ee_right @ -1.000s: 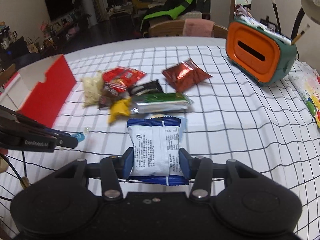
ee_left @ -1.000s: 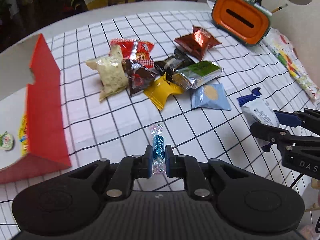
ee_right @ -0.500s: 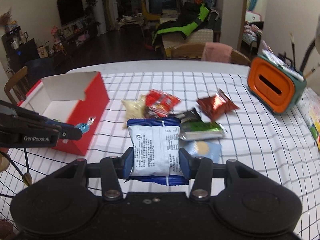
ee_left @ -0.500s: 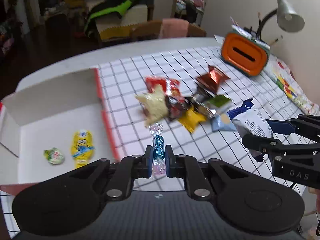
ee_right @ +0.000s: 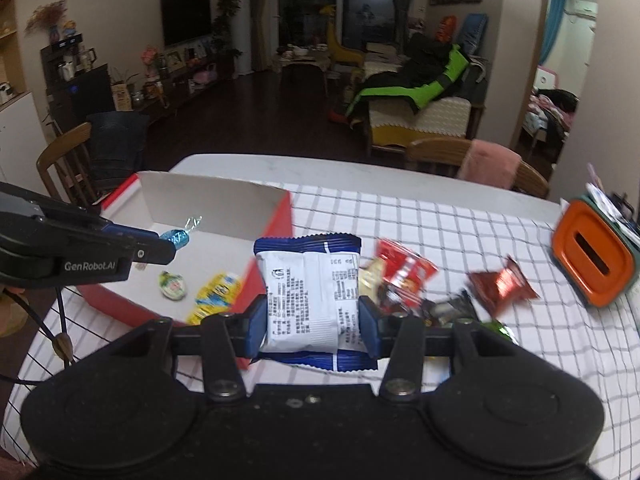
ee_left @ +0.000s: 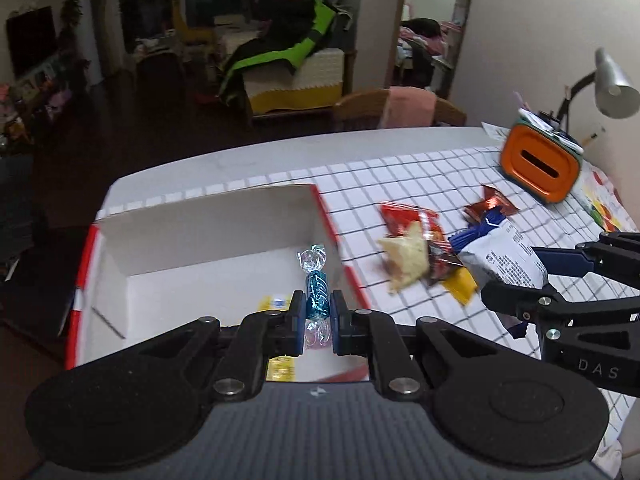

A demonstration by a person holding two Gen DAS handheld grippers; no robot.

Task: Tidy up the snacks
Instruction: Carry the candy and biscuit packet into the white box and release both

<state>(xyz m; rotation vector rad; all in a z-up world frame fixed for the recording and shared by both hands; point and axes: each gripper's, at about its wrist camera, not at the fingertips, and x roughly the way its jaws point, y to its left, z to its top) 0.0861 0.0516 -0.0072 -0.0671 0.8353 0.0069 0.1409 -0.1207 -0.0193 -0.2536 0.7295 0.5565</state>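
My left gripper (ee_left: 317, 312) is shut on a blue wrapped candy (ee_left: 317, 300) and holds it above the open red box (ee_left: 200, 232). It also shows in the right wrist view (ee_right: 170, 246) over the box (ee_right: 216, 204). My right gripper (ee_right: 312, 324) is shut on a white and blue snack packet (ee_right: 310, 300), held above the table just right of the box. That packet shows in the left wrist view (ee_left: 500, 260). A yellow packet (ee_right: 214, 294) and a small green snack (ee_right: 173, 285) lie in the box.
A pile of snack packets lies on the checked cloth: red (ee_right: 404, 268), beige (ee_left: 406, 258), dark red foil (ee_right: 500, 284). An orange and green holder (ee_right: 592, 260) stands at the right. Wooden chairs stand behind the table (ee_right: 460, 216).
Both grippers have risen and moved left with their loads. The candy is now over the box's inside, and the snack packet is near the box's right wall.
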